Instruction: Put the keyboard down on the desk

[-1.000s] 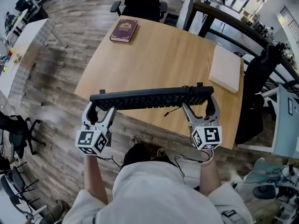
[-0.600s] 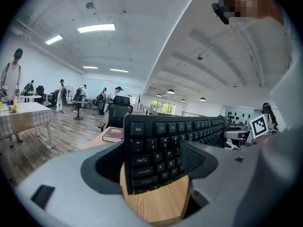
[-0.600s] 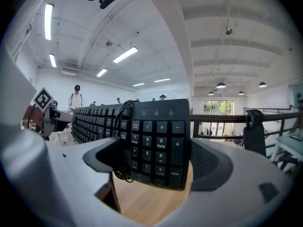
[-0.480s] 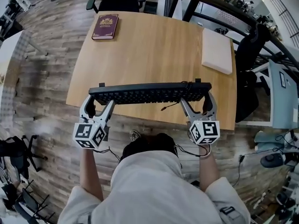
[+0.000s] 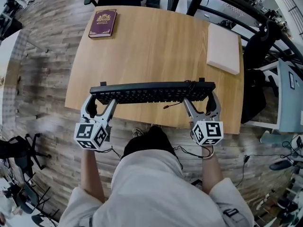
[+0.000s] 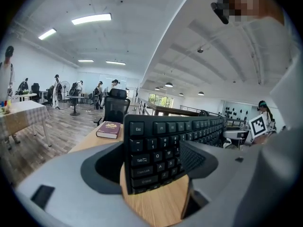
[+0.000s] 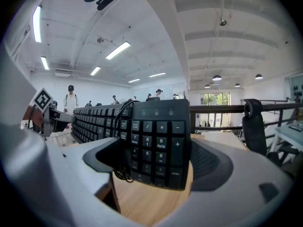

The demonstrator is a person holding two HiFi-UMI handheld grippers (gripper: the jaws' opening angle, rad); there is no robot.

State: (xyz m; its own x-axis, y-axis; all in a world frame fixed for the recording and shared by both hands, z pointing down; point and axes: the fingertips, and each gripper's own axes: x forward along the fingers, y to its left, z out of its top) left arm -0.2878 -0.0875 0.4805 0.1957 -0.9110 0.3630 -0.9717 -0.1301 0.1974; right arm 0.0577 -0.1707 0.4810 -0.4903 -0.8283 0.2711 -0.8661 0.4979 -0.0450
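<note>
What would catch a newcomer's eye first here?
The long black computer keyboard, held over the near edge of the pale wooden desk, the left gripper shut on its Esc end, the right gripper on its number-pad end. Farther off lie a maroon hardcover book, far left corner, and a flat white pad, right edge.

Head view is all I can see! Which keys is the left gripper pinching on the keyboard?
Observer: The left gripper is shut on the keyboard at the Esc and Tab end, with the desk showing below.
Operator: And the other one?
Observer: The right gripper is shut on the number-pad end, and the black cable loops beside those keys.
</note>
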